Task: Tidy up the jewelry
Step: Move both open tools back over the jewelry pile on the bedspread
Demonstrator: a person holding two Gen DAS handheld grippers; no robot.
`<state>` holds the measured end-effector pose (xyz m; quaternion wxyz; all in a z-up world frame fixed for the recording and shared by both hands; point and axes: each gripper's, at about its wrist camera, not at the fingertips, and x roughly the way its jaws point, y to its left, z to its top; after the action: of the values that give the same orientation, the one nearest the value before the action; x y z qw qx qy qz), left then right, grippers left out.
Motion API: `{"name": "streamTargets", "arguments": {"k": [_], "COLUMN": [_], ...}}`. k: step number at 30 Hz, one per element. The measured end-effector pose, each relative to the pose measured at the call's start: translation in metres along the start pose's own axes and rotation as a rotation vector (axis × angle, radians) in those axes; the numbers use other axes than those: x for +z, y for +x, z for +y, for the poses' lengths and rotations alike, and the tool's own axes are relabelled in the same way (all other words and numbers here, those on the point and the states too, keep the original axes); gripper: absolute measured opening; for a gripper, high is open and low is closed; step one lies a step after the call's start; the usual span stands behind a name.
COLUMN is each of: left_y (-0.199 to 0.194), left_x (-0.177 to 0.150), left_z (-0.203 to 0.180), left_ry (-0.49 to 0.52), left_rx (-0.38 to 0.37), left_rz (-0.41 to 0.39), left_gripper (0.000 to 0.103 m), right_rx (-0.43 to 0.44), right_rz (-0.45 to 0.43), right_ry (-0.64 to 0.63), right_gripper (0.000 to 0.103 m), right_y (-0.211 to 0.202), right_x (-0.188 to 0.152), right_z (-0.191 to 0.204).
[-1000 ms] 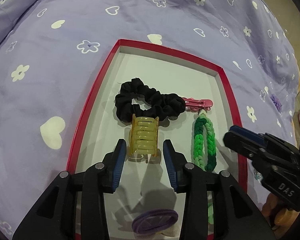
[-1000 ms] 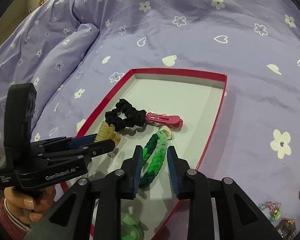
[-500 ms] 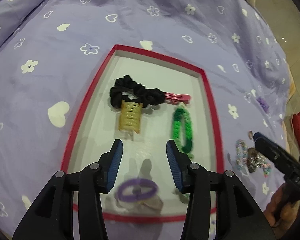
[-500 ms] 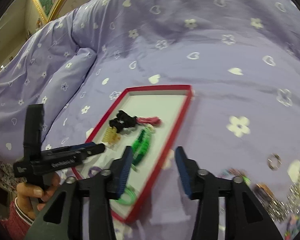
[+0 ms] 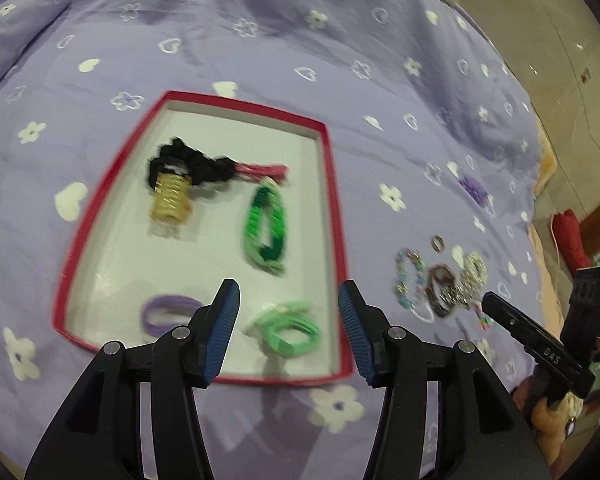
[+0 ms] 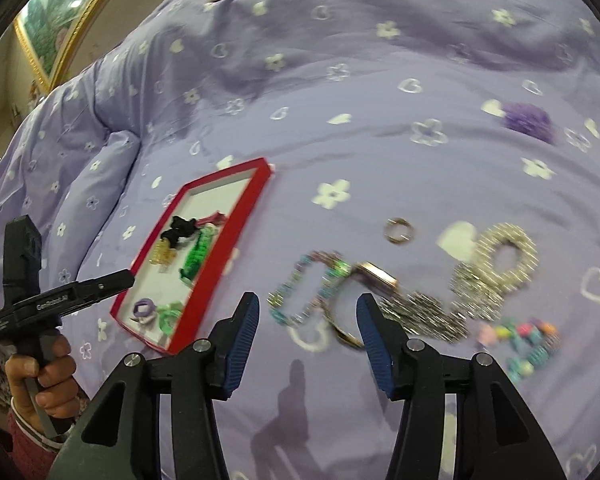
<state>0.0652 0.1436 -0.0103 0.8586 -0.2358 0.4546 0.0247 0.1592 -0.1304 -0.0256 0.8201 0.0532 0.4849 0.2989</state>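
A red-rimmed white tray (image 5: 333, 200) lies on the purple bedspread. In it are a black scrunchie (image 5: 188, 164), a yellow claw clip (image 5: 171, 200), a pink clip (image 5: 264, 170), a green braided band (image 5: 266, 228), a purple hair tie (image 5: 170, 312) and light green hair ties (image 5: 292, 326). My left gripper (image 5: 288, 292) hovers over the tray's near end, jaws opening, nothing between them. My right gripper (image 6: 308, 300) is open and empty above loose jewelry right of the tray: a pastel beaded bracelet (image 6: 300, 292), a ring (image 6: 398, 231), a sparkly silver bracelet (image 6: 500, 260) and colourful beads (image 6: 528, 340).
A purple scrunchie (image 6: 528, 120) lies farther back on the bedspread (image 6: 340, 100). A pillow fold (image 6: 100, 168) rises left of the tray. A gold-framed picture (image 6: 60, 28) hangs at the upper left. A hand (image 6: 44, 372) holds the left gripper's handle.
Both grippers opened wider and pulled back from the tray. The left let go of the yellow claw clip, the right left the green braided band and swung right over the loose jewelry.
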Motion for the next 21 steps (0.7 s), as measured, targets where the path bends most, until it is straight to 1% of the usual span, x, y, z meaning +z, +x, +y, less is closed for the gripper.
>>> {"name": "streamTargets", "arguments": {"k": [8, 12, 18, 21], "left_y": [0.011, 0.019, 0.03, 0.037], "left_x": [-0.015, -0.02, -0.025, -0.026], "left_z": [-0.034, -0.053, -0.076, -0.086], "left_ry": [0.063, 0.109, 0.17, 0.207], "left_rx": [-0.03, -0.038, -0.038, -0.035], "left_rz": [0.044, 0.067, 0.096, 0.113], "left_gripper": [0.051, 0.051, 0.051, 0.051], "right_rx": [-0.046, -0.058, -0.057, -0.049], "right_rz": [0.001, -0.004, -0.016, -0.019], "right_ry": [0.075, 0.091, 0.087, 0.059], "right_gripper": [0.053, 0.053, 0.053, 0.053], "right_y": [-0.022, -0.029, -0.031, -0.029], "right_x": [-0.03, -0.038, -0.035, -0.029], "right_z": [-0.037, -0.047, -0.052, -0.049]}}
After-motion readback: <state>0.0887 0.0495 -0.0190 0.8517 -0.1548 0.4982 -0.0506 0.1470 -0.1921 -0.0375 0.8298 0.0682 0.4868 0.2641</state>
